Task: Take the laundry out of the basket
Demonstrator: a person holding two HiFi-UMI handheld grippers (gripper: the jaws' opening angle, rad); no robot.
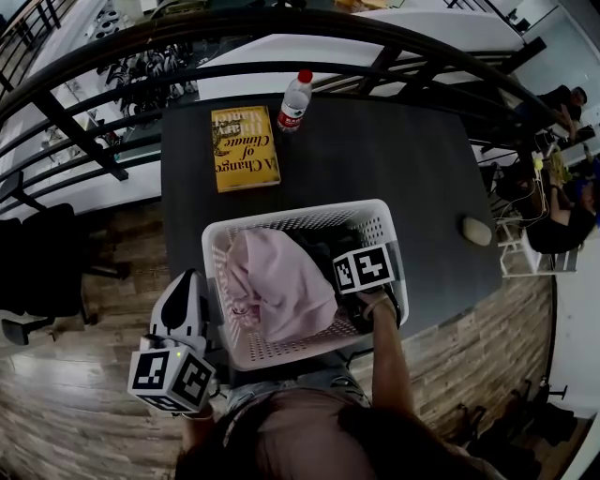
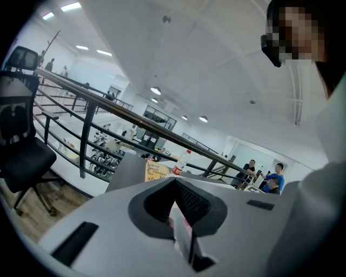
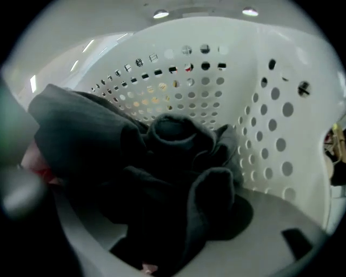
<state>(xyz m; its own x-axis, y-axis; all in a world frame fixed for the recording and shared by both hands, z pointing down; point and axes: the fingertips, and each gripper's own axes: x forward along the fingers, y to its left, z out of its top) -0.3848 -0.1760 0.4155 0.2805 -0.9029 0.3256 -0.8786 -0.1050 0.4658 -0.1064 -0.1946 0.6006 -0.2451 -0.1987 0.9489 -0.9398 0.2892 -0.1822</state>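
- A white laundry basket point(image 1: 281, 217) stands at the near edge of a dark desk point(image 1: 403, 169), right in front of the person.
- Two pieces of laundry lie inside it: a pink garment point(image 1: 277, 281) fills the left and middle, and a dark garment point(image 1: 322, 246) is heaped against the right wall.
- The right tongs point(image 1: 358, 265) reach down into the right side of the basket, above the dark heap, with the person's hand point(image 1: 377, 307) behind the marker cube.
- In the right gripper view the jaws stand part way closed on a thick bunch of the dark garment point(image 3: 162, 178). One fold is pinched upright between them and cloth spills over both jaws.
- Behind the cloth rises the perforated basket wall point(image 3: 259, 108). A sliver of pink shows at the left edge of that view.
- The left tongs point(image 1: 187, 281) hang outside the basket, just beside its left wall and off the desk's edge, tips pointing away from the person.
- In the left gripper view the jaws are together, with only a thin pale strip at the seam. I cannot tell what that strip is.
- A yellow book point(image 1: 245, 148) lies flat at the desk's far left, with a clear bottle point(image 1: 294, 101) with a red cap upright just beside it on the right.
- A pale oval object point(image 1: 476, 230) sits near the desk's right edge, well apart from the basket.
- A black railing point(image 1: 281, 28) curves past the far side of the desk, and a black office chair point(image 1: 37, 272) stands on the wooden floor at the left.
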